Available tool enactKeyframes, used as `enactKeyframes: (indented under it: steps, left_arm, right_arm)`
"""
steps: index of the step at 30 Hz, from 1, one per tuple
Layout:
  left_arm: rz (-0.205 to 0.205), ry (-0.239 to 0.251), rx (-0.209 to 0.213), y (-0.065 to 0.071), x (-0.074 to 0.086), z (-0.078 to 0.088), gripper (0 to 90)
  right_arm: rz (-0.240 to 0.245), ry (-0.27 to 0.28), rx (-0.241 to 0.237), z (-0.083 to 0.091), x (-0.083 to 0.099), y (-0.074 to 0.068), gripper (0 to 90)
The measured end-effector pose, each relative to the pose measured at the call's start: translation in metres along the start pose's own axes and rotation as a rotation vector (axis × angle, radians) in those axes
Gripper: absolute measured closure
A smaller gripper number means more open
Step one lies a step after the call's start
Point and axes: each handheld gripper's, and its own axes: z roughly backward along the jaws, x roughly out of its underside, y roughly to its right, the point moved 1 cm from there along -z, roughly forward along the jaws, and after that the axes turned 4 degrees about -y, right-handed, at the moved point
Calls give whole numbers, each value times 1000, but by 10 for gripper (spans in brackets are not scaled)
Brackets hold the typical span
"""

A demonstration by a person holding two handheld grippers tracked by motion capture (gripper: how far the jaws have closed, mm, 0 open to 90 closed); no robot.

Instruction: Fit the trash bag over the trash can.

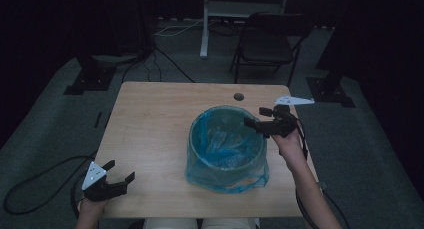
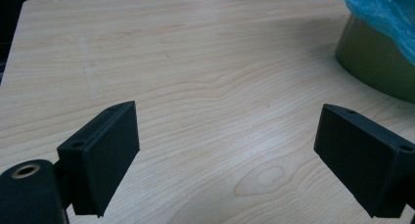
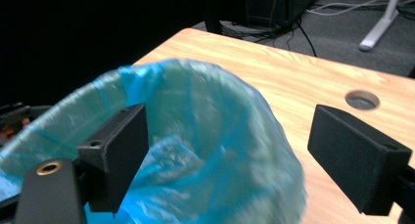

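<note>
Bin (image 1: 226,154) and its blue bag (image 1: 227,139) sit right of the table's (image 1: 150,134) middle, just this side of the round cable hole (image 1: 239,96). Your right gripper (image 1: 256,116) hangs over the bin's far right rim, jaws wide apart and holding nothing; in the right gripper view the rim of the bag (image 3: 195,136) lies between and below them. Your left gripper (image 1: 120,171) rests well left of the bin, near the table's front edge, jaws also spread and empty, and in the left gripper view its jaws stand over bare wood with the bin's olive wall (image 2: 377,62) off to the right.

Judging from this, you are about to take the bag at its rim. The film looks thin and loose, so a shallow bite could slip off, and a hard pull could tear it or drag the light bin toward the table's edge, since nothing steadies it. Closing too deep could catch the bin's wall along with the film.

No brand, label or writing can be read on the bin, the bag or the table.
</note>
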Motion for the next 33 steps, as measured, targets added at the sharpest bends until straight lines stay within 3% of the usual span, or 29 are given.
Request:
enactKeyframes:
  steps: [5, 15, 18, 21, 28, 31, 33]
  left_arm:
    - [1, 8, -12, 0, 0, 1, 102]
    - [17, 6, -11, -3, 0, 3, 102]
    - [20, 5, -11, -4, 1, 3, 102]
    - [22, 2, -13, -5, 1, 3, 102]
    - [24, -1, -14, -6, 2, 2, 102]
    - [23, -4, -13, -6, 3, 2, 102]
    - [23, -6, -16, -6, 3, 2, 102]
  right_arm:
    - [-46, 26, 18, 11, 21, 11, 148]
    - [-107, 45, 34, 31, 59, 20, 142]
    - [-151, 81, -5, 36, 68, 24, 136]
    - [-146, 88, 36, 41, 75, 26, 138]
    - [-191, 53, 40, 38, 99, 36, 138]
    - [-213, 68, 46, 39, 109, 40, 137]
    - [-211, 78, 101, 40, 121, 44, 138]
